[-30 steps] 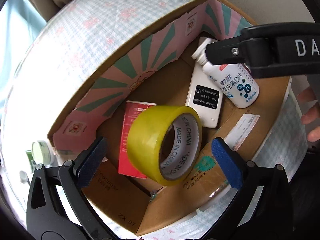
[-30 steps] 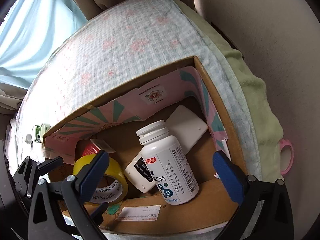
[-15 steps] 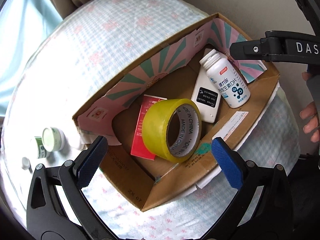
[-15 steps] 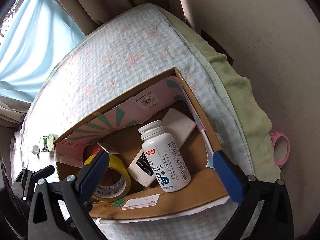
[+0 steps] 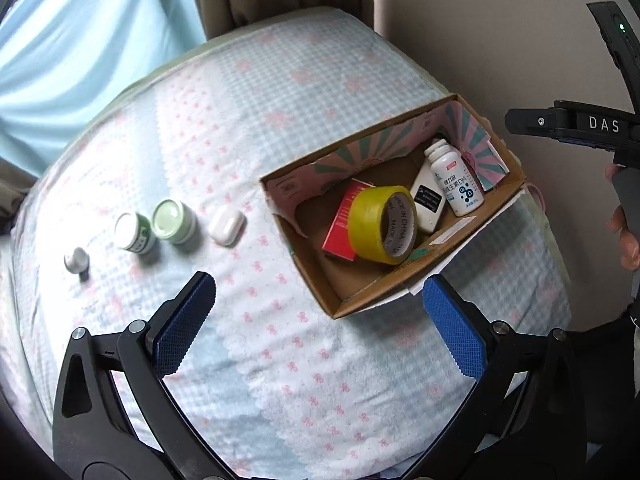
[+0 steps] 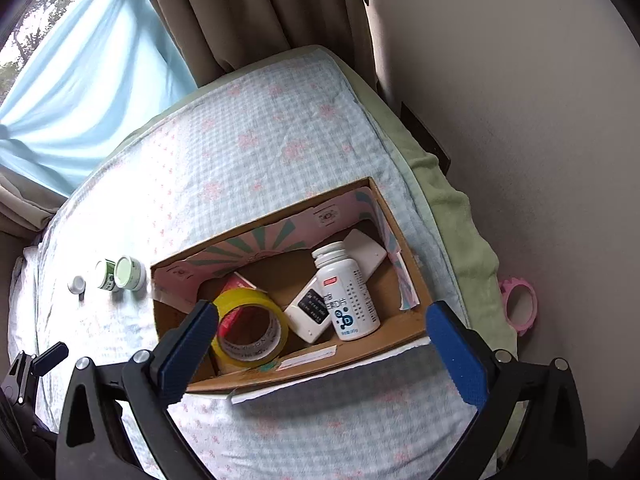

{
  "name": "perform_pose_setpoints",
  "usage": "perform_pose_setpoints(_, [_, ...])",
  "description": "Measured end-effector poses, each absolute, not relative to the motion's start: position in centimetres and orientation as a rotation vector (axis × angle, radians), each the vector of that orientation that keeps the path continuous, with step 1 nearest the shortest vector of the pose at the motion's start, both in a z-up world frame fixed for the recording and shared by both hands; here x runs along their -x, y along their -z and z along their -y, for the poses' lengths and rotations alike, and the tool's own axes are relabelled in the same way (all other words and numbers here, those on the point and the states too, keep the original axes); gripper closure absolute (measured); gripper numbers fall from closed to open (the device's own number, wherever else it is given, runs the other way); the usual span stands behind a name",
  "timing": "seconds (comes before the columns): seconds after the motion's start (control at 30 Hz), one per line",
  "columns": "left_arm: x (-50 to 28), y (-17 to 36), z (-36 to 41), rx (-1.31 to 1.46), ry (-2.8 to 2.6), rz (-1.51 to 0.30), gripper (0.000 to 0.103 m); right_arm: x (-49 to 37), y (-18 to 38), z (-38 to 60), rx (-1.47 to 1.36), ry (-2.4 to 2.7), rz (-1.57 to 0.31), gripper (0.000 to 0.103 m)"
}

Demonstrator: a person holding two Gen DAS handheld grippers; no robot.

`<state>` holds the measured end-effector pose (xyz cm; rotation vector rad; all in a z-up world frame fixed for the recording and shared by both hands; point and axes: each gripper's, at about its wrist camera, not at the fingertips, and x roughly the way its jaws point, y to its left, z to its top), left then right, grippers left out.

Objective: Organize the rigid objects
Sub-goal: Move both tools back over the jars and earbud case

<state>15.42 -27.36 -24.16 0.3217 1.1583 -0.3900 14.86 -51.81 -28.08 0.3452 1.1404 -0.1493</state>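
A cardboard box lies on the bed. It holds a yellow tape roll, a red packet, a white device and a white bottle. Left of the box on the blanket lie a white earbud case, two green jars and a small white cap. My left gripper is open and empty, high above the blanket. My right gripper is open and empty above the box's near wall.
The bed has a checked blanket over a green sheet. A wall is at the right, curtains at the back. A pink tape ring lies beside the bed by the wall.
Both grippers have pulled up and back from the box, open and empty. The left view now takes in the jars, cap and earbud case on the blanket.
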Motion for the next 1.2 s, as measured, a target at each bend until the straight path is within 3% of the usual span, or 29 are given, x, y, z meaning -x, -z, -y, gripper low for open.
perform_pose_setpoints(0.57, [-11.2,17.8,9.9,-0.167,0.195,-1.038,0.0,-12.7,19.9,37.6,-0.162,-0.018,-1.031,0.0])
perform_pose_setpoints(0.9, [-12.5,16.2,1.6,-0.175,0.186,-1.0,0.0,-13.2,19.5,27.4,-0.164,-0.138,-1.037,0.0])
perform_pose_setpoints(1.2, [-17.4,17.9,-4.1,-0.145,0.196,-1.031,0.0,-16.1,21.2,19.3,-0.094,-0.19,-1.029,0.0])
